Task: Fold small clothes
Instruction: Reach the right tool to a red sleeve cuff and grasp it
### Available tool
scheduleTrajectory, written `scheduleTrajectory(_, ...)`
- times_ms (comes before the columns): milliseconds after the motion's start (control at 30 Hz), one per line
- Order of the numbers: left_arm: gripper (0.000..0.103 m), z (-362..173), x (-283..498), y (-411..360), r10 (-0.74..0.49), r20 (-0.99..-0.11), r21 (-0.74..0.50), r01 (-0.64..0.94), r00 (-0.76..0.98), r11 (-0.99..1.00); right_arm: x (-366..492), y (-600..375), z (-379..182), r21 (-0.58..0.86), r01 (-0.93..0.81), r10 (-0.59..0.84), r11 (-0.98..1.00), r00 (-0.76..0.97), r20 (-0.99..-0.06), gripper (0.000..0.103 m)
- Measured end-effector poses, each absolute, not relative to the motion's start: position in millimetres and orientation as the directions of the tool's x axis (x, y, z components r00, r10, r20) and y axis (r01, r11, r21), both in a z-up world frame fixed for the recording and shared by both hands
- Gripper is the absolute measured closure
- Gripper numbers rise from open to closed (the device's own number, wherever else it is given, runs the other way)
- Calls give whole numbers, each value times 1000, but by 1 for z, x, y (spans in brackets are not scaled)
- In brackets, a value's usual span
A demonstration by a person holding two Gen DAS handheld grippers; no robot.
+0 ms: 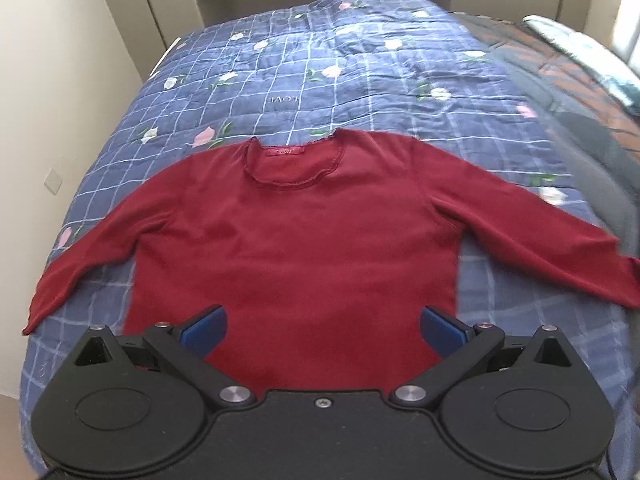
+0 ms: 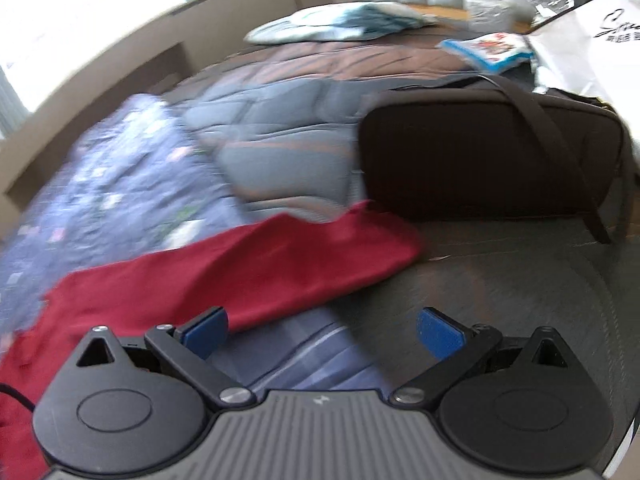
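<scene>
Red top (image 1: 296, 236) lies flat on blue quilt (image 1: 304, 68), sleeves spread. Left gripper (image 1: 323, 330) and right gripper (image 2: 322, 332) both gape wide, empty. Advice: pinch 1 sleeve cuff (image 2: 376, 228), fold inward square.

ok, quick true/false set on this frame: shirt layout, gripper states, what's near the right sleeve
1. The red shirt lies flat with both sleeves spread out. True.
2. The left gripper is clamped on the shirt's hem. False: its jaws stand wide open over the lower body, gripping nothing.
3. The right gripper is open. True.
4. The shirt's neckline faces away from the left wrist camera, label showing. True.
5. A dark bag sits on top of the right sleeve. False: it stands just beyond the cuff, not on it.
6. The floral quilt under the shirt is plain green. False: blue grid with flowers.
</scene>
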State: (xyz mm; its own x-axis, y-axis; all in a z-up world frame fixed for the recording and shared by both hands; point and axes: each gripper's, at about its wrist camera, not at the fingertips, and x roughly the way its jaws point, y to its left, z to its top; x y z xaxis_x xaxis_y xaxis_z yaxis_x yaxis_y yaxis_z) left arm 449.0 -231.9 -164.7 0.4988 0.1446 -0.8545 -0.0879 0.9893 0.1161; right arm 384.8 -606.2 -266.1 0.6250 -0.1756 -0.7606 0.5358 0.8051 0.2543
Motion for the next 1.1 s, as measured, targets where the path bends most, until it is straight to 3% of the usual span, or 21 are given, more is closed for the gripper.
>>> scheduleTrajectory(167,1,-208,494,-236,144,-850,60,-179,507,982,408,-628,-306,190,576,-252,795,598,-761,0)
scheduleTrajectory(367,1,-239,531,-236,144,-822,37,-200,552,979,423,-651,-327,240,628,-273,740,607,-746,0)
scheduleTrajectory(700,1,-254,573,-249,98,-793,4,-157,602,988,446,-654,-340,236,634,-266,737,592,-761,22)
scheduleTrajectory(767,1,-256,578,-256,89,-790,10,-131,606,991,447,-657,-341,243,650,-274,720,589,-761,31)
scheduleTrajectory(933,1,-265,592,-272,105,-807,60,-97,581,993,442,-664,-341,236,691,-303,683,563,-769,69)
scheduleTrajectory(1033,1,-267,595,-271,75,-825,17,-109,561,994,441,-667,-340,230,700,-311,676,554,-772,88)
scheduleTrajectory(1100,1,-268,596,-269,63,-832,-8,-125,551,992,439,-666,-335,234,695,-310,680,562,-767,90)
